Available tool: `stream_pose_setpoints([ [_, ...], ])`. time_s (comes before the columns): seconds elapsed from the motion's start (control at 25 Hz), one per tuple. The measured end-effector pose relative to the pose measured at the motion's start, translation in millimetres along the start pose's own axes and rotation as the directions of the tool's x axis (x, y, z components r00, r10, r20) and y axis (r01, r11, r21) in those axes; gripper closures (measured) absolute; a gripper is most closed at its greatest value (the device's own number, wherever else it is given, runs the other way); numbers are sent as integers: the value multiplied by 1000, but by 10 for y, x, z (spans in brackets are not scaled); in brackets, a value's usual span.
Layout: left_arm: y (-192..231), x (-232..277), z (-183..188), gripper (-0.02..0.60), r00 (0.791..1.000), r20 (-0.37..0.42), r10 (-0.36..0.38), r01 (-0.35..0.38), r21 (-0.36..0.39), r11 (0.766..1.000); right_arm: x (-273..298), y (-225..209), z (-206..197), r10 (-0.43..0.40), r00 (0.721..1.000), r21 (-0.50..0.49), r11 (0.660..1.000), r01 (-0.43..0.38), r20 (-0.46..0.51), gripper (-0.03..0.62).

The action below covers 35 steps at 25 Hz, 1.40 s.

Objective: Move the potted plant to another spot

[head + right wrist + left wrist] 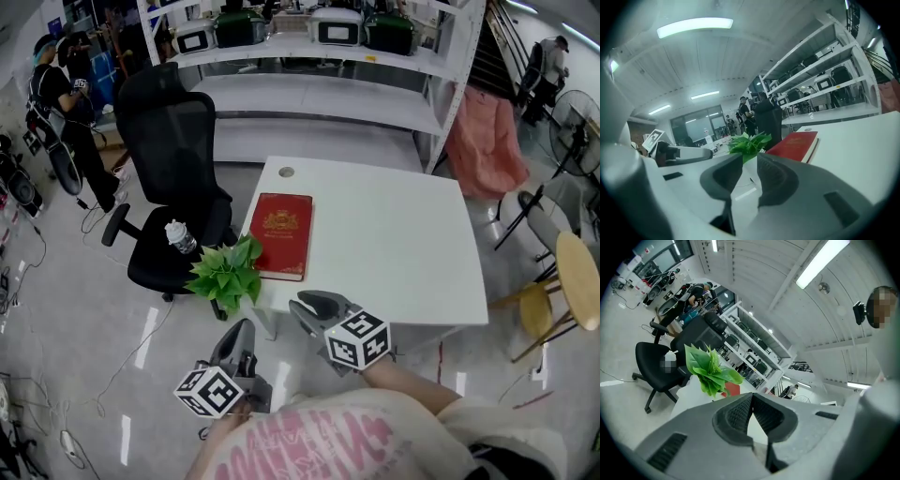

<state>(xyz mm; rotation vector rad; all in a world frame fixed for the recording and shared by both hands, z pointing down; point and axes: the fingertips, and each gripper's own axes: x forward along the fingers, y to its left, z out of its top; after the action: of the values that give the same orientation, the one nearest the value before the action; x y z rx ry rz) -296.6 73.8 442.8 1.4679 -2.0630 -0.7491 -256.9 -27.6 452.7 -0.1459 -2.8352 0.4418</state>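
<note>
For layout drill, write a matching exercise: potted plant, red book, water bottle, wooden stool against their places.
1 potted plant
2 red book
3 water bottle
4 wooden stool

A on the black chair
B on the floor right of the table
C at the table's near left corner
D flat on the table

Pairs: 1-C; 2-D; 3-A; 4-B

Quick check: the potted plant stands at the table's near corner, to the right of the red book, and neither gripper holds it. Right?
Not quite: the potted plant stands left of the red book, as the head view shows. The rest holds.
</note>
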Motion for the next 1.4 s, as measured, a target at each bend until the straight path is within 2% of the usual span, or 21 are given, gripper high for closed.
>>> stream_pose_setpoints([
  [0.32,-422,15,-18,578,998,62,22,-23,24,999,-370,-76,281,81,994,47,995,-85,70,541],
  [0.6,-650,-44,-164,578,989,131,63,-68,36,997,-812,-81,409,145,985,26,989,-148,97,580],
  [0.8,-879,-98,-275,578,981,173,94,-103,42,994,-1163,-124,434,153,983,-18,988,-152,105,586],
  [1.04,-1178,-250,-486,578,968,218,127,-142,52,988,-1543,-211,431,166,978,-1,986,-167,127,586],
  [1.2,-1357,-386,-663,578,957,246,151,-167,45,985,-1782,-234,361,165,980,-38,986,-162,108,586],
  [1.4,-1487,-540,-987,578,948,264,177,-191,30,981,-1998,-331,110,154,986,-35,988,-153,58,586],
])
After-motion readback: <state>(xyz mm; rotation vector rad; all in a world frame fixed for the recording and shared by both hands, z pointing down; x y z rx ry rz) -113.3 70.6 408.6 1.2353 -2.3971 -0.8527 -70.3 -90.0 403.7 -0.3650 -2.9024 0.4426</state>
